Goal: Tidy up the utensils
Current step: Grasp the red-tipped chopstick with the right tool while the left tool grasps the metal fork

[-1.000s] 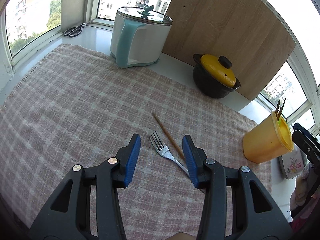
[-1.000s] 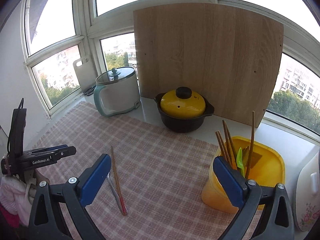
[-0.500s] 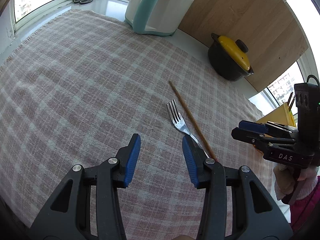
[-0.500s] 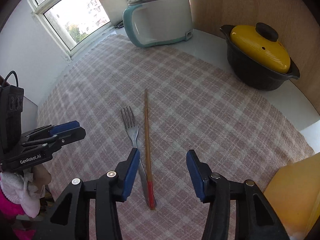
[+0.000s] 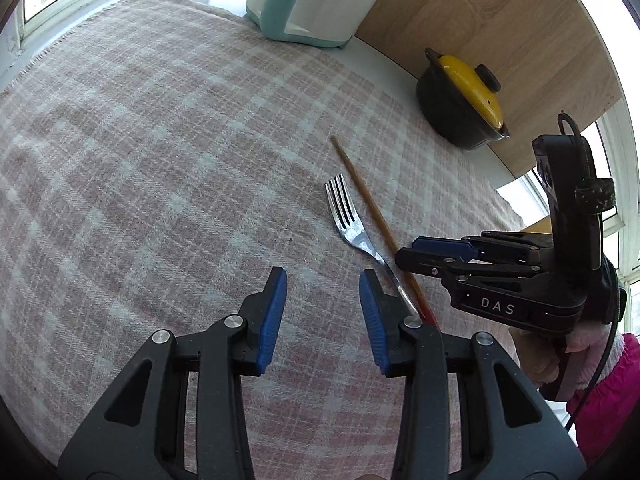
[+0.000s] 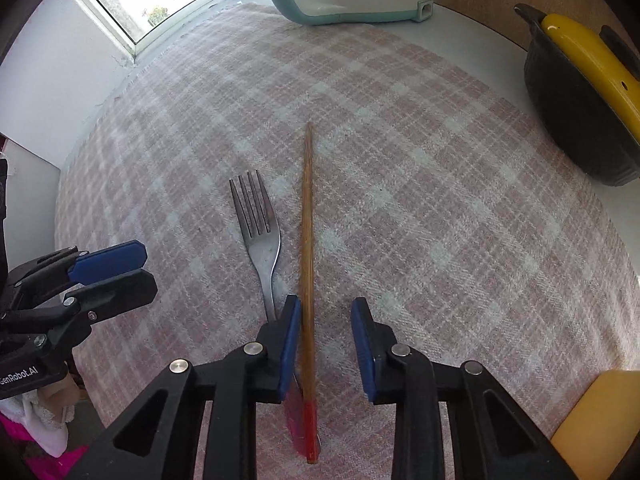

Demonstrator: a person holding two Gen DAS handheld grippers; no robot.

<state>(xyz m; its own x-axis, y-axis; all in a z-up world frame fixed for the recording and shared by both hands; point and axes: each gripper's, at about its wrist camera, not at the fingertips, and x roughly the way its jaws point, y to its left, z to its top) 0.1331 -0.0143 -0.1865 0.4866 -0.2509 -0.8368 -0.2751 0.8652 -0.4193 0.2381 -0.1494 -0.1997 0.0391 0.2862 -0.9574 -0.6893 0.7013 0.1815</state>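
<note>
I am at the pick-up step: my right gripper [image 6: 325,330] is low over the checked cloth [image 6: 440,200] with its jaws closing around the chopstick [image 6: 307,240], which lies flat just beside the fork [image 6: 256,224], and the left pad looks very near the wood while the right pad is apart from it. Next I judge I must finish the squeeze on the chopstick alone, without catching the fork handle, then lift it toward the yellow holder [image 6: 596,420]. My left gripper [image 5: 323,312] is narrowing a little, empty, and compared with a second ago the right gripper has come from above the holder, wide open, down to the chopstick.
</note>
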